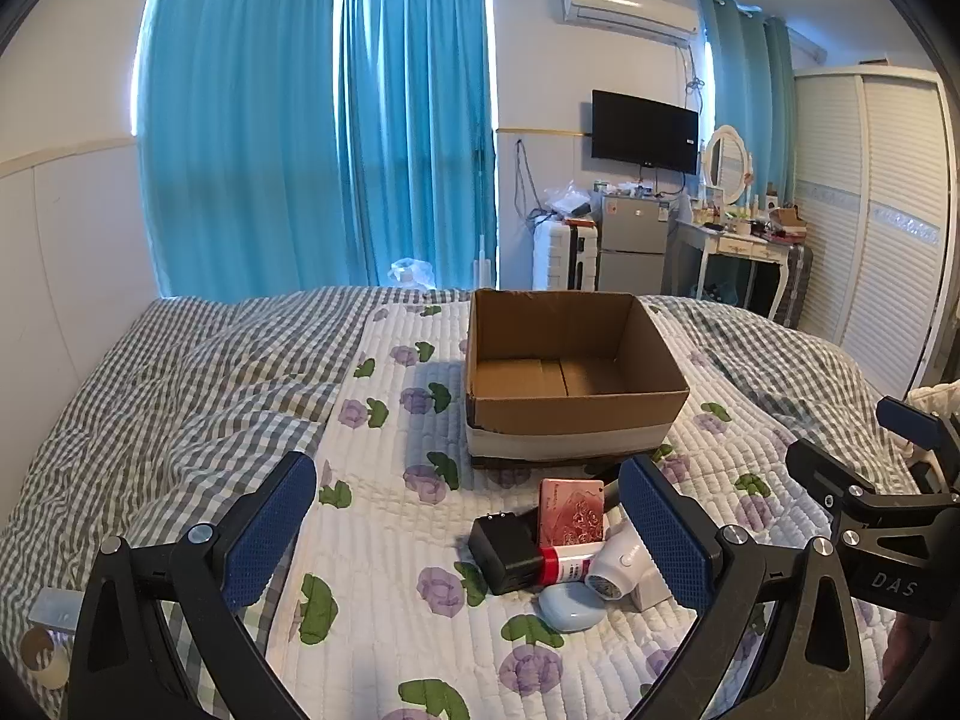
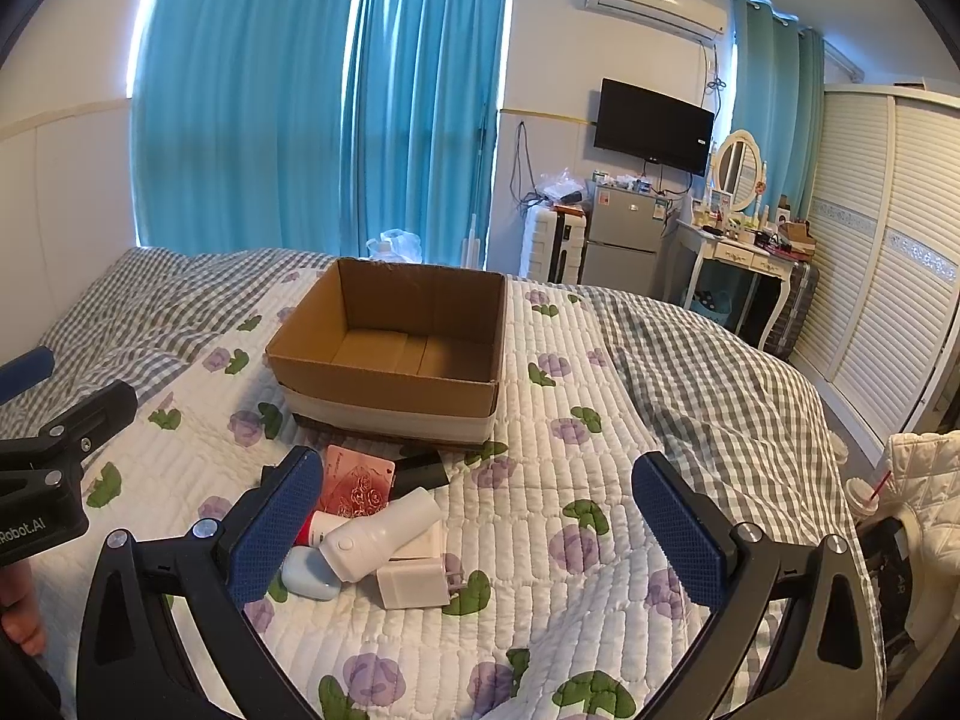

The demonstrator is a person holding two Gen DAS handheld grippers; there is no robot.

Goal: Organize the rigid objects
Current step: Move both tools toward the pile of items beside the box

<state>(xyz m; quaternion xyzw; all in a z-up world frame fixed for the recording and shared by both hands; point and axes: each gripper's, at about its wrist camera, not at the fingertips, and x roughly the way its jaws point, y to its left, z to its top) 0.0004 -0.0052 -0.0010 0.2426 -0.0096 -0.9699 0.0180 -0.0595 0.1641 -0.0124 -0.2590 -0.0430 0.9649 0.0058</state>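
An empty open cardboard box [image 1: 576, 414] [image 2: 384, 384] stands on the bed's floral quilt. In front of it lies a pile: a black charger [image 1: 504, 552], a pink card case [image 1: 570, 510] [image 2: 360, 486], a red-and-white tube [image 1: 567, 564], a white handheld device [image 1: 618, 564] [image 2: 384, 534], a pale blue oval case [image 1: 570, 606] [image 2: 309, 573], a white plug adapter [image 2: 417, 582] and a black block [image 2: 423, 474]. My left gripper [image 1: 468, 531] is open, above the quilt, the pile by its right finger. My right gripper [image 2: 477, 531] is open, the pile by its left finger.
A grey checked blanket [image 1: 180, 396] covers the bed's sides. A tape roll [image 1: 42, 657] lies at the left. Behind the bed are blue curtains, a suitcase, a small fridge [image 2: 621, 240], a dressing table [image 2: 738, 252] and a white wardrobe [image 2: 888, 276].
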